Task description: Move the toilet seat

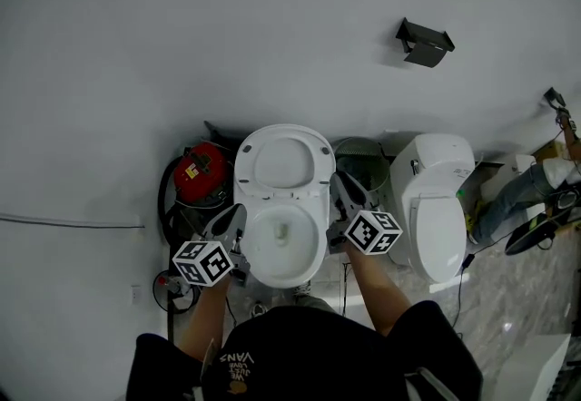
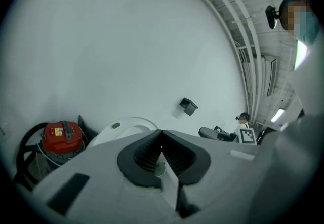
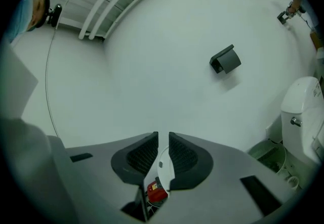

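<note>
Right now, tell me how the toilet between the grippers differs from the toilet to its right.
The middle toilet has its seat raised, bowl open; the right-hand toilet is shut under its lid. The left gripper and right gripper flank the middle toilet; neither is at the right-hand toilet. A red vacuum cleaner stands beside the middle toilet, not the right-hand toilet. Both are white and back onto the same wall.

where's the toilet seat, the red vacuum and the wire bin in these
toilet seat [image 1: 244,171]: head view, left side of the raised ring
red vacuum [image 1: 201,171]: head view, its red top
wire bin [image 1: 363,142]: head view, far rim
</note>
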A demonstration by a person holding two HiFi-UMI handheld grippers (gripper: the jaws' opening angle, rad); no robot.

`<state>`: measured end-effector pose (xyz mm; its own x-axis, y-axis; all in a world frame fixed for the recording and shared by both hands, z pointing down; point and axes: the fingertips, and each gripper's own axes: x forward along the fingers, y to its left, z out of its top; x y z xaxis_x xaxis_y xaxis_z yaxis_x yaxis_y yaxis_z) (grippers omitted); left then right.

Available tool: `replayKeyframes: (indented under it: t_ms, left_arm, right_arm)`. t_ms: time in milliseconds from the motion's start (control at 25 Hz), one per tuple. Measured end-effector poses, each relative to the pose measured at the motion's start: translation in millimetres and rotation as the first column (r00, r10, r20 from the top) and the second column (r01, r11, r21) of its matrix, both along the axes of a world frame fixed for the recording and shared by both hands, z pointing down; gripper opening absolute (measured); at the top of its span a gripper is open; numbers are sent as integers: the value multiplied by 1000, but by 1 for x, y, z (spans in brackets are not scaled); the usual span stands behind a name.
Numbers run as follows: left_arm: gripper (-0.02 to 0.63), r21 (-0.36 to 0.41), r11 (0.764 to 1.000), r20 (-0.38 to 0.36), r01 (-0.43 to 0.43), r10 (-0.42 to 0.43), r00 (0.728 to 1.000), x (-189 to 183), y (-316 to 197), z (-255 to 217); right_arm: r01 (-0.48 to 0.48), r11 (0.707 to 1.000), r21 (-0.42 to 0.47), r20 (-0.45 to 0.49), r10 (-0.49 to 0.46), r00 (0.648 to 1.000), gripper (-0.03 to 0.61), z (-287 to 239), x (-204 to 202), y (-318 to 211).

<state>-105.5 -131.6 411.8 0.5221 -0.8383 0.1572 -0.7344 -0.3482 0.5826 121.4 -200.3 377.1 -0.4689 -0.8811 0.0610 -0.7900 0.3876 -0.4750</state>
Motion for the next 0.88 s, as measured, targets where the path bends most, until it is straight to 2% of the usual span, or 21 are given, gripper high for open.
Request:
replayKeyframes:
  t_ms: [80,200,360,600,880]
  left_arm:
    - [0,15,1000,55,-23,22,998,1,6,-4]
    - [0,49,997,123,-61,55,991,2,16,-14]
    - [0,88,991,147,-96,83,986,0,32,-29]
    - [0,121,982,215,-142,114,970,-6,59,-39]
    - [0,134,975,244,-176,140,960,-8,87,-37]
  right_arm:
    - [-9,999,34,-17,9,1000,4,-10,-3,15]
    - [-21,997,79,-29,23,999,0,-24,-9,37]
    - [-40,993,113,-45,45,998,0,-36,-16,63]
    - [-75,990,115,-44,81,996,0,-40,-26,101]
    - [-86,990,112,-88,96,991,0,-38,-27,140]
